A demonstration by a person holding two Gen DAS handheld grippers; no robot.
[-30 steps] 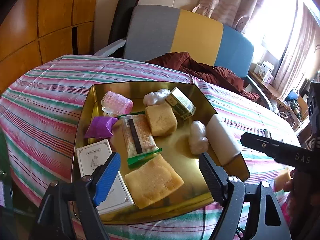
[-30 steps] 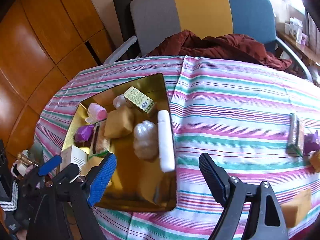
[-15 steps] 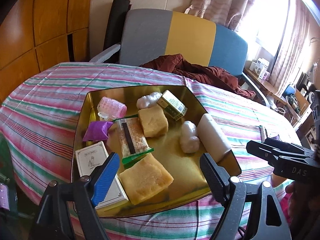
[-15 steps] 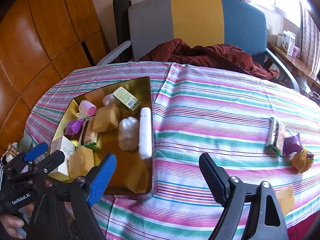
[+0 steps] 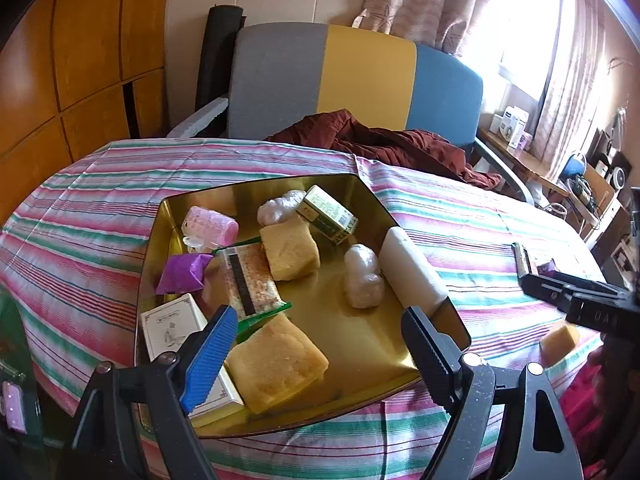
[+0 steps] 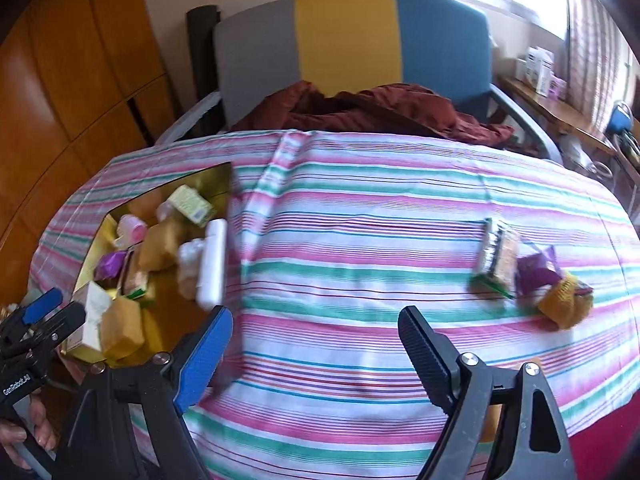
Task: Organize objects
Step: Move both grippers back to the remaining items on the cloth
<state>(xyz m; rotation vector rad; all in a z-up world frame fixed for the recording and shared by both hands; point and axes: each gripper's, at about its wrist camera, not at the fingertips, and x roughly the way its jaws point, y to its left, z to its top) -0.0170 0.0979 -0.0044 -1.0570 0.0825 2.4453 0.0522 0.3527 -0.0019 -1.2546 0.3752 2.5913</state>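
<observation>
Left claw (image 5: pixel 316 344) and right claw (image 6: pixel 316 344) both gape wide, gripping nothing, above the pink-and-green striped tabletop (image 6: pixel 360 216).
A shiny gold square tray (image 5: pixel 360 328) holds yellow sponge blocks (image 5: pixel 276 364), a white cylinder (image 5: pixel 412 276) and a green box (image 5: pixel 326 213); a wrapped green-edged snack (image 6: pixel 494 258), purple packet (image 6: pixel 534 270) and mustard pouch (image 6: pixel 564 306) lie apart on the cloth. "GenRobot.AI" marks the left tool. Grey-yellow-blue chair (image 6: pixel 352 40) behind.

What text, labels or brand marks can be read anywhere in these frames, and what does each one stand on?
"DAS": partial lettering on the right gripper, cut off by the frame edge.
"GenRobot.AI": on the left gripper, running up its body.
White box: a drawing and print, too small to read.
Green and gold box: print too small to read.
Shelf boxes: illegible.
</observation>
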